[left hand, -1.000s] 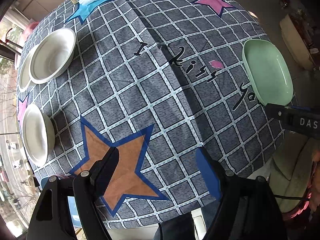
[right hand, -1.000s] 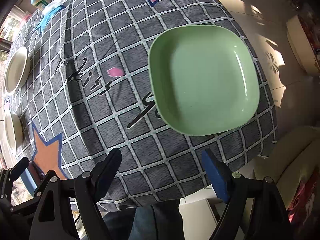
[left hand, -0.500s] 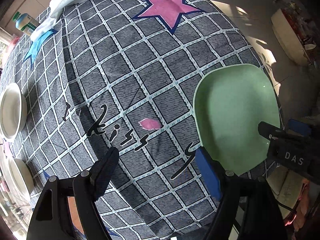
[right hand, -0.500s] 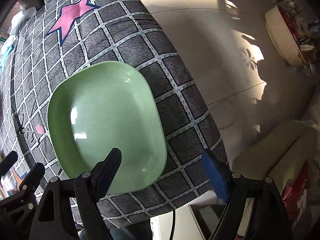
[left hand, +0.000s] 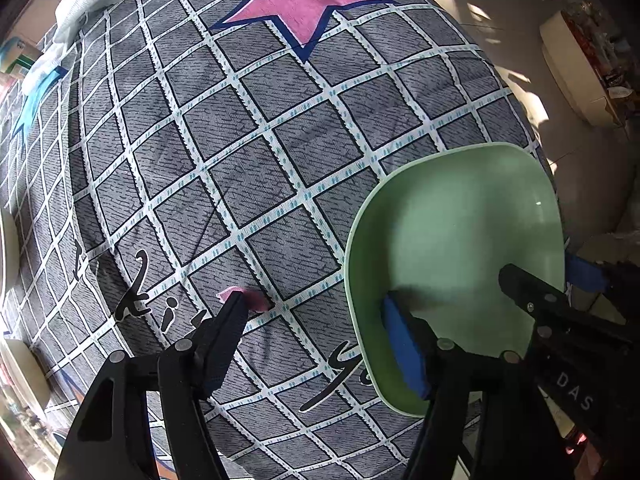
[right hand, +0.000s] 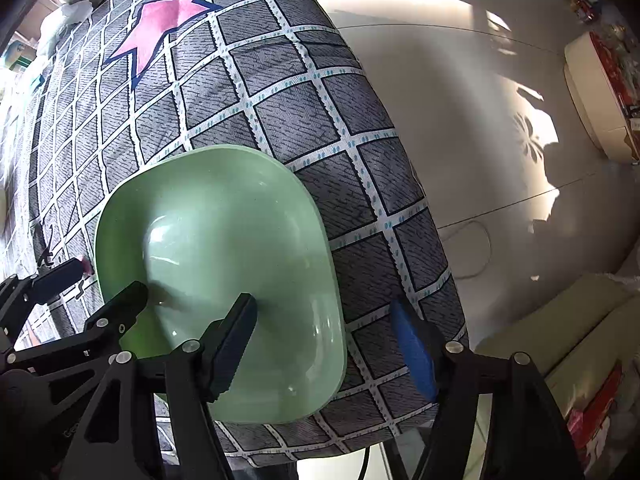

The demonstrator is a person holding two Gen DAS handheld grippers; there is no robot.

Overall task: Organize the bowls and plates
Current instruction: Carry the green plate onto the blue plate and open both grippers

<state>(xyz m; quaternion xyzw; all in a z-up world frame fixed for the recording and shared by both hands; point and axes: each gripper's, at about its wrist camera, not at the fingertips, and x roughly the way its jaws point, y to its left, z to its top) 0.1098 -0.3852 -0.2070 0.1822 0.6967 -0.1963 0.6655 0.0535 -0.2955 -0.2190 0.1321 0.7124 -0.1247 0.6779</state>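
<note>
A light green square plate [left hand: 460,248] lies at the table's near right corner; it also shows in the right wrist view [right hand: 224,264]. My left gripper [left hand: 316,332] is open and straddles the plate's left rim, its blue-padded finger [left hand: 404,348] inside the plate and the other over the cloth. My right gripper [right hand: 324,336] is open and straddles the plate's right rim, its black finger [right hand: 232,344] over the plate and its blue pad [right hand: 412,352] over the cloth. White bowls [left hand: 20,364] show only as slivers at the far left edge.
The table wears a grey checked cloth [left hand: 240,152] with a pink star [left hand: 308,0]. A white cloth [left hand: 88,0] and a bottle [left hand: 16,56] sit at the far end. The table edge drops to a pale floor [right hand: 480,100] right beside the plate.
Both grippers have closed in on the green plate. The left one swung right from the white bowls and now has one finger inside the plate; the right one now straddles the right rim.
</note>
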